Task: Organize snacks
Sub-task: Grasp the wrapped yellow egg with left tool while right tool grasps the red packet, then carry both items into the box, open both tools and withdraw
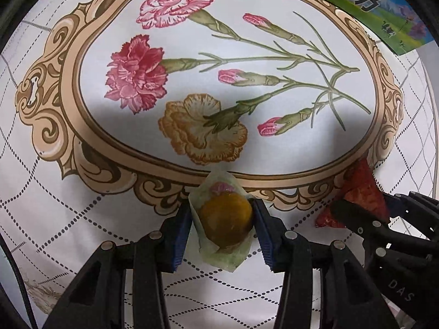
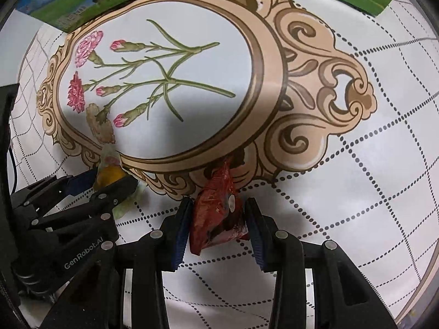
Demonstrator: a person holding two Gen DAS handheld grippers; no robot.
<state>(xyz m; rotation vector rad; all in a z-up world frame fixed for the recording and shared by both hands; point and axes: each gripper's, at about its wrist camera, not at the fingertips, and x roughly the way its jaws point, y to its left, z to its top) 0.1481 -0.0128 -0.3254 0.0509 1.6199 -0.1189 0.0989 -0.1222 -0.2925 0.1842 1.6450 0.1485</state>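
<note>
My left gripper points down over the table and is shut on a snack in a pale green see-through wrapper, an amber-brown ball held between the blue pads. My right gripper is shut on a crinkled red snack packet that sticks out past its fingertips. Both grippers hang side by side over the lower edge of the printed oval frame. The right wrist view has the left gripper and its amber snack at the left. In the left wrist view, the red packet shows at the right.
A white tablecloth with a dotted grid, carnations and a tan ornate oval frame covers the table. A green and blue printed carton lies along the far edge, also the carton in the right wrist view.
</note>
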